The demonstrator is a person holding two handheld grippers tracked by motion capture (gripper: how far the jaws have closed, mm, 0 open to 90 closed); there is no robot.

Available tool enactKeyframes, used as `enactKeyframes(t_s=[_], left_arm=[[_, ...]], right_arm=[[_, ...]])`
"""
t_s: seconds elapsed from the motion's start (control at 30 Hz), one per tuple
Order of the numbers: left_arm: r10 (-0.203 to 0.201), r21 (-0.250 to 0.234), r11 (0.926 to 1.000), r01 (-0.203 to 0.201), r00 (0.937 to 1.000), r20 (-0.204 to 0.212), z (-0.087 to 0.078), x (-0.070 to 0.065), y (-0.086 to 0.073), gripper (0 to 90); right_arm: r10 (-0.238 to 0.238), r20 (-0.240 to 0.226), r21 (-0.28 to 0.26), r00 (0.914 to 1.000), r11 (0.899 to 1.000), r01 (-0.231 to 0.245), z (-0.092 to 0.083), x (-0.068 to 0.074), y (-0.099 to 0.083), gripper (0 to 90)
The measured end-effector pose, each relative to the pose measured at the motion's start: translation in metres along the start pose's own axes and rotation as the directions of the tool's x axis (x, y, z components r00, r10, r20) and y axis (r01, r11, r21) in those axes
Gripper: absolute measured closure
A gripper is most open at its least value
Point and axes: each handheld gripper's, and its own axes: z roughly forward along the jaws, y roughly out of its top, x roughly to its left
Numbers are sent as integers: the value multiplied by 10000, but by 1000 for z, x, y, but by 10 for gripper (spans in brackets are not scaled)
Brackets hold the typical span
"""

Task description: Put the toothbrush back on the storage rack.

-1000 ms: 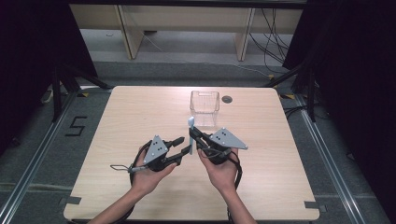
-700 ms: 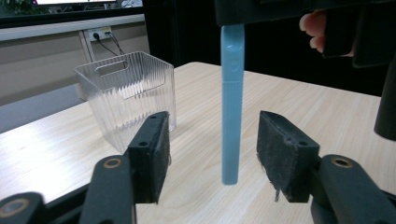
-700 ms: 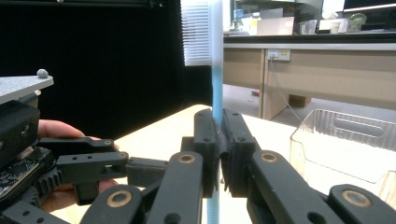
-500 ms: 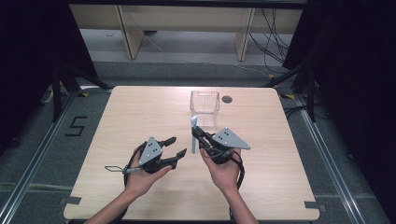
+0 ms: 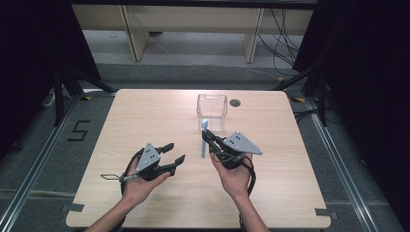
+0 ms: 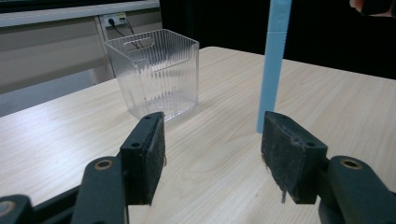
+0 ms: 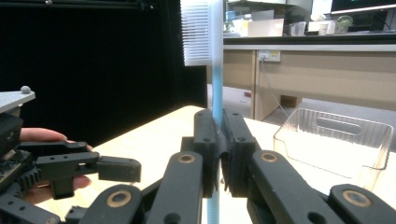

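a: high view first. where's the toothbrush (image 5: pixel 203 140)?

b: centre of the frame, upright, clamped low on its handle by the right gripper (image 5: pixel 209 138), bristle head up. the clear bin (image 5: pixel 212 105) sits just behind it, toward the top of the desk (image 5: pixel 145 111)

a: and the left gripper (image 5: pixel 175 153)?

b: lower left of centre, apart from the brush. its fingers have just been opening and nothing is between them

a: left gripper view?

b: both pads spread wide with bare desk between. the blue handle (image 6: pixel 273 60) stands at upper right, beyond the right-hand pad, and the bin (image 6: pixel 156 72) is at upper left

a: right gripper view?

b: the fingers (image 7: pixel 205 140) are pinched shut on the handle (image 7: pixel 216 70) mid-frame, with the white bristles (image 7: pixel 195 32) at the top. the bin (image 7: pixel 334 144) is at right, the left gripper (image 7: pixel 119 169) at lower left

a: what could go wrong?

b: i'd judge the grip is narrow on a long thin handle, so the brush could pivot or slide in the pads on the way to the bin. a tilted brush might catch the rim and tip that light bin
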Motion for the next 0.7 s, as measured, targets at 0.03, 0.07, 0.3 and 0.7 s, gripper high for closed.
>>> enactKeyframes(t_s=[0.03, 0.07, 0.3, 0.7], left_arm=[[-22, 50, 10000, 22, 10000, -44, -1, 1, 0, 395], [-48, 37, 10000, 48, 9999, -97, -3, 2, -1, 394], [-128, 52, 9999, 130, 9995, -276, -9, 9, -6, 392], [-367, 53, 9993, 372, 9972, -652, -17, 16, -19, 388]], right_arm=[[217, -16, 75, 9998, 9997, -217, 0, 1, 0, 858], [231, -16, 54, 9997, 9997, -231, 0, 0, 0, 858], [226, 73, 91, 9997, 9997, -226, -2, -1, 0, 858], [218, 205, 56, 9996, 9997, -219, -4, -8, 4, 858]])
